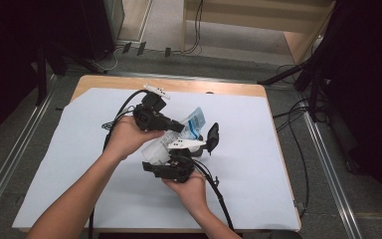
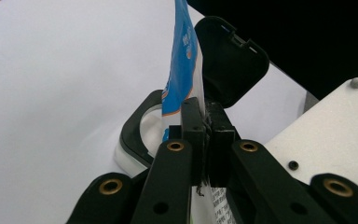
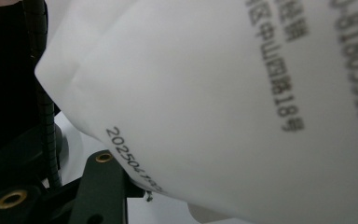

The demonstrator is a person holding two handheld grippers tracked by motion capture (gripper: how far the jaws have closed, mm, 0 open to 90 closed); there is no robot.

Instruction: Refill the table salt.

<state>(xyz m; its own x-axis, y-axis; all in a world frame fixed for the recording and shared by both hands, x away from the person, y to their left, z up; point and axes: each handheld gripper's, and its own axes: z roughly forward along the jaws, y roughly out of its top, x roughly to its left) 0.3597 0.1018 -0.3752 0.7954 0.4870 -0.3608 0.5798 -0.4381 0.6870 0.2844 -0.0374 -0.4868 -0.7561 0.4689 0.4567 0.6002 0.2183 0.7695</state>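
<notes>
Refill pouch held over the opened box, the pouring apparently not yet finished.

The black-rimmed box (image 2: 137,135) stood on the white-covered bench (image 1: 79,164) with its lid (image 2: 230,63) already flipped up, and the blue-and-white pouch (image 1: 195,123) hung just above it. The left tongs (image 2: 204,126) were clenched on the pouch's thin edge; the right tongs (image 1: 179,158) stood part-open against its white printed body (probably gripping it, though the close view is too cramped to be sure).

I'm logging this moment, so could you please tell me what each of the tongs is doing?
Left tongs: shut on the blue-and-white packet.
Right tongs: holding the same packet.
</notes>
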